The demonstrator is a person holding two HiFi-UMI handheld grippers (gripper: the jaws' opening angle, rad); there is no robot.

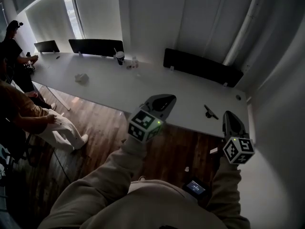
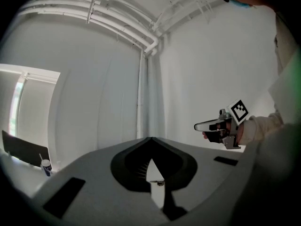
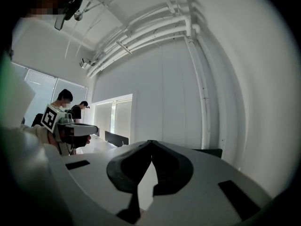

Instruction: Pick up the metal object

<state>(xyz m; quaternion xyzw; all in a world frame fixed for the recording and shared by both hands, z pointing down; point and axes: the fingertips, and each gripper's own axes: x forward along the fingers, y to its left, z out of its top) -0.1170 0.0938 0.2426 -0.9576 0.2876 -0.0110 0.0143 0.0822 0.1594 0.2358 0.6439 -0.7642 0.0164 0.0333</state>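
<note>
A small dark metal object (image 1: 210, 111) lies on the long white table (image 1: 143, 92), near its front right edge. My left gripper (image 1: 167, 99) is held up over the table's front edge, left of the object; its jaws meet at the tips (image 2: 151, 138) with nothing between them. My right gripper (image 1: 229, 115) hovers just right of the object and is shut and empty too (image 3: 151, 141). Both gripper views point up at the wall and ceiling and do not show the object. Each shows the other gripper: the right gripper (image 2: 221, 125) and the left gripper (image 3: 75, 128).
Black dividers (image 1: 202, 67) (image 1: 96, 46) stand along the table's far side. A cup (image 1: 119, 57) and crumpled paper (image 1: 82, 78) sit further left. People (image 1: 28, 113) are at the left by the table. A white wall (image 1: 281, 128) closes the right side. Wooden floor (image 1: 105, 128) lies below.
</note>
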